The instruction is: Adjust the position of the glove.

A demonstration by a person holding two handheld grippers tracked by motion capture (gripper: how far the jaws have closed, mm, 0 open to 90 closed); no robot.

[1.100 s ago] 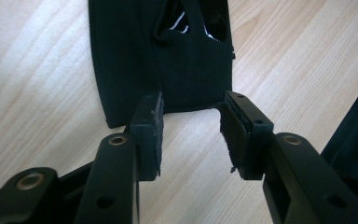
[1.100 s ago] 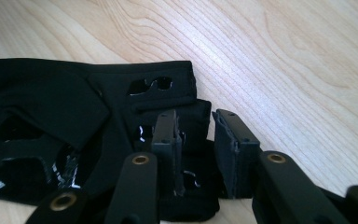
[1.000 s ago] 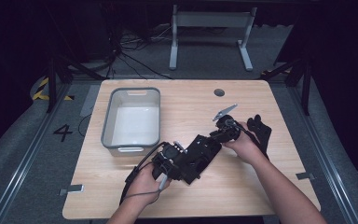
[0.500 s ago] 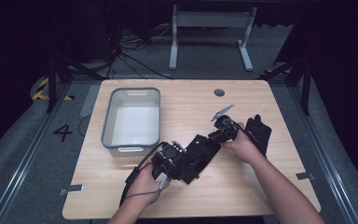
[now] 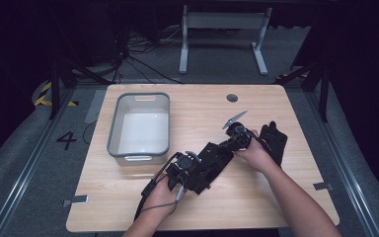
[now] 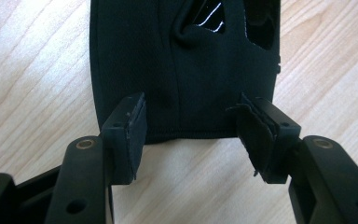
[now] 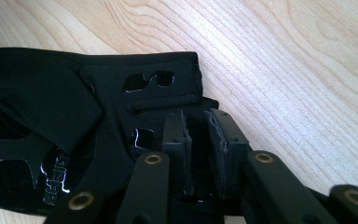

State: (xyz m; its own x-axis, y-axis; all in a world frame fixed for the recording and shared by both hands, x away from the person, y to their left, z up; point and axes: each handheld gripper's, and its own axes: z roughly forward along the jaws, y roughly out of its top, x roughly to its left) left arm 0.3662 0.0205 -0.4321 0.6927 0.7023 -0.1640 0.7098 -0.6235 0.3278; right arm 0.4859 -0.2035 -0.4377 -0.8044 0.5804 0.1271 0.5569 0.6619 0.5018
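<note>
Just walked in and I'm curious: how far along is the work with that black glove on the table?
Early stage, it seems. The black glove lies flat on the table, not yet lifted. In hand: the right gripper has its jaws nearly closed on a fold of the glove, while the left gripper stands open at the cuff edge, gripping nothing. Left to do: probably grip and move it; the grey bin holds nothing, and a second glove waits untouched.
</note>
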